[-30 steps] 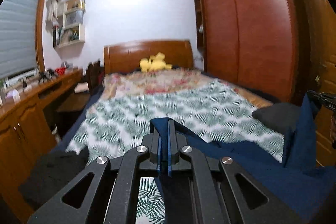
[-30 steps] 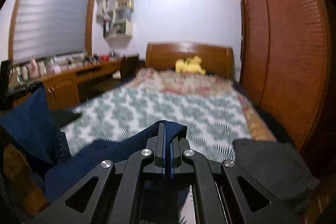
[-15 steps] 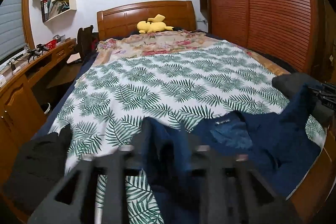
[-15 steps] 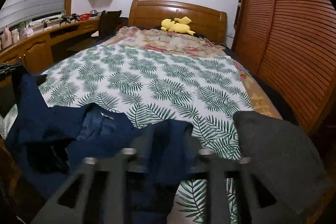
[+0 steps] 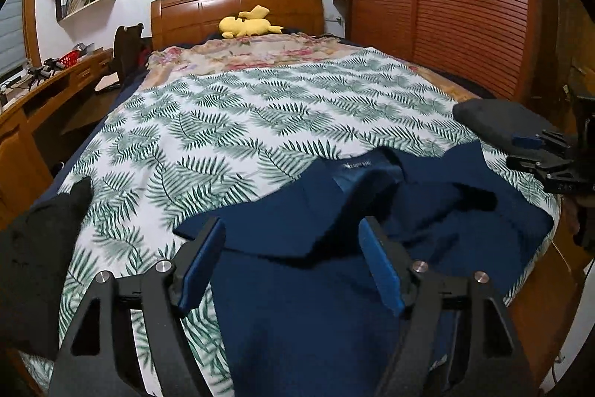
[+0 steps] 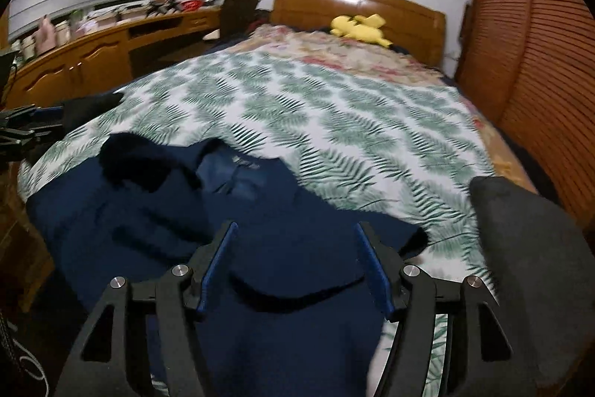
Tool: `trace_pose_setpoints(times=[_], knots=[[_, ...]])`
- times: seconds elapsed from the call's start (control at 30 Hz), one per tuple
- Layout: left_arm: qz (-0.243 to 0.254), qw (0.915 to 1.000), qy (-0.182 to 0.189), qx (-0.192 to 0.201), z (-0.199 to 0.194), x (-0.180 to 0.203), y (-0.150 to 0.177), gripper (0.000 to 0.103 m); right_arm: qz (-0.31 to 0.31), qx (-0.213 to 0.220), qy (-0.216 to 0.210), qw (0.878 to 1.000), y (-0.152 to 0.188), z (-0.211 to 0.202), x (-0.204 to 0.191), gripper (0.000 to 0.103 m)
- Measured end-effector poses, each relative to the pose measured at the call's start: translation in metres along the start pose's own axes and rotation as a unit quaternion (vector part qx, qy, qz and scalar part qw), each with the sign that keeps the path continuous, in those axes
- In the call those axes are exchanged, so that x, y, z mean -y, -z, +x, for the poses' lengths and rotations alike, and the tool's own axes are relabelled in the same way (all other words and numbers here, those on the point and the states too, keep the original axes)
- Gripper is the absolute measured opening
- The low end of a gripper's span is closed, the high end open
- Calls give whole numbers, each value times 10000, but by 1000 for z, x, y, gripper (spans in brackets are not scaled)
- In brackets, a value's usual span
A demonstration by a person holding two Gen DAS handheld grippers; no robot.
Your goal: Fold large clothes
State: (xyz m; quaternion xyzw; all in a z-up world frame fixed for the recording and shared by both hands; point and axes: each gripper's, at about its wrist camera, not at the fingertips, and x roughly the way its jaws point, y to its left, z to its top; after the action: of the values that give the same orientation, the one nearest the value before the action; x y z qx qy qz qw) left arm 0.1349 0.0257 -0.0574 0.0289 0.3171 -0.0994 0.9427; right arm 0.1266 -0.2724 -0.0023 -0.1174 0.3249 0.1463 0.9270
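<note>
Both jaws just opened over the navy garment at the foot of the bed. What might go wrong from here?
1. The dark navy blue garment lies rumpled, with a flap doubled over near its collar; folding now may lock in creases.
2. Its lower part hangs over the bed edge and may slide off.
3. The dark grey folded cloth sits close beside it, so the right gripper could snag it.

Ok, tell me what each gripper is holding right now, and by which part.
Nothing is held. The left gripper and the right gripper are both open above the navy garment, which lies loose on the bed.
</note>
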Motion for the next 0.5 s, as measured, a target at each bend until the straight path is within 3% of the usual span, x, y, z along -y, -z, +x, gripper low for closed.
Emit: trace_pose_setpoints(times=[0.23, 0.37, 0.47, 0.5], knots=[[-170, 9998, 117, 12, -13, 4, 23, 75, -76, -489, -364, 9981, 9, 20, 1, 66], [-221, 9996, 156, 8, -16, 5, 35, 75, -316, -1007, -87, 9944, 14, 43, 7, 64], [-245, 9995, 174, 6, -15, 4, 44, 75, -439, -1200, -39, 9918, 7, 57, 18, 8], [-250, 9995, 175, 1, -15, 3, 45, 75, -473, -1174, -9, 9920, 1, 59, 21, 6]])
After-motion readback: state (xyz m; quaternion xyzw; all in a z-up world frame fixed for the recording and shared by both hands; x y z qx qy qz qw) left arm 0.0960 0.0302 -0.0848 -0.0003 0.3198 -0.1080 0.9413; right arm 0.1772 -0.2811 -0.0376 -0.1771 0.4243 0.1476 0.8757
